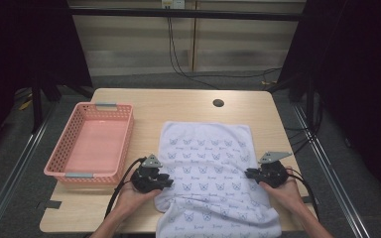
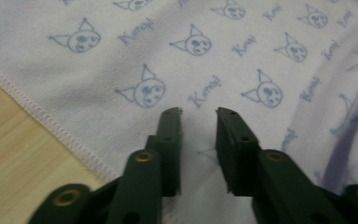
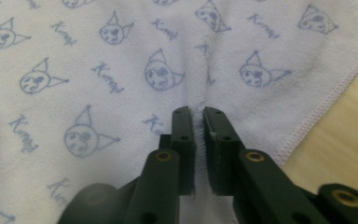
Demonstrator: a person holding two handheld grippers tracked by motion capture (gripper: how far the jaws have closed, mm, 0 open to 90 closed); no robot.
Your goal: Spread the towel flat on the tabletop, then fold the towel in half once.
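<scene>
A white towel (image 1: 206, 163) printed with blue cat faces lies flat on the wooden table (image 1: 178, 101), its near end hanging over the front edge. My left gripper (image 1: 167, 182) rests at the towel's left edge, held by a hand. In the left gripper view its jaws (image 2: 198, 112) stand a little apart over the towel (image 2: 191, 56), with flat cloth showing in the gap. My right gripper (image 1: 249, 173) is at the towel's right edge. In the right gripper view its jaws (image 3: 198, 112) are pressed on a raised ridge of the towel (image 3: 98, 70).
A pink perforated basket (image 1: 125, 144) with nothing in it stands on the table's left side, close to my left gripper. A round cable hole (image 1: 218, 103) sits near the far edge. Bare wood lies beyond the towel and to its right.
</scene>
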